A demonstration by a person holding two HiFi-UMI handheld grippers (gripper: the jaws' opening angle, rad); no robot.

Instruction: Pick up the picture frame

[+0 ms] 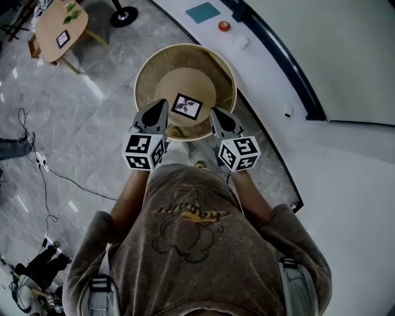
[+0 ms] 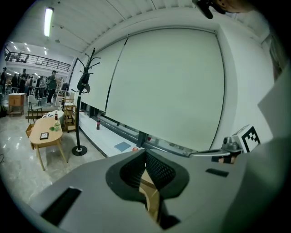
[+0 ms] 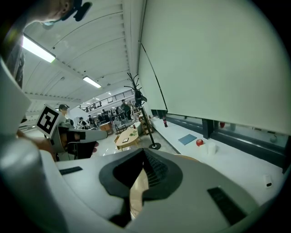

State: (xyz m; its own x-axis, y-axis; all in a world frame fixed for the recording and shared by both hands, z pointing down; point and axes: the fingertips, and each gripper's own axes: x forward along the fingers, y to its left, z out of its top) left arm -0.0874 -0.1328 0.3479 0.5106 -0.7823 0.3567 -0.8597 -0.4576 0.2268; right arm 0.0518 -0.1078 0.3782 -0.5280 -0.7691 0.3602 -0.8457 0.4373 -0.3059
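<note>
Picture frame (image 1: 187,106): small, dark-bordered, with a dark sprig on white inside. Lies flat, turned at a slant, near the middle of a round wooden table (image 1: 148,74) with a raised rim. Sits between the tips of the two grippers in the head view.

Left gripper (image 1: 163,105): points toward the frame's left corner and ends just beside it; contact not clear from above. Jaws pressed together in its own view, nothing between them, only pale wood showing behind the pads. Carries its marker cube (image 1: 145,152) at the near end.

Right gripper (image 1: 214,112): mirrors the left and ends just beside the frame's right edge; contact again unclear. Jaws closed tip to tip, holding nothing. Carries a marker cube of its own (image 1: 239,153), with a hand behind it.

Farther out, on the right: a white curved ledge (image 1: 345,160) with a blue sheet (image 1: 203,12), a red ball (image 1: 224,26) and a white cup (image 1: 241,42).

Far left: a small wooden side table (image 1: 49,28) with another little frame (image 1: 63,38) and something green, then the round black foot of a coat stand (image 1: 124,15).

Near left: cables (image 1: 43,166) across the grey marble floor.
</note>
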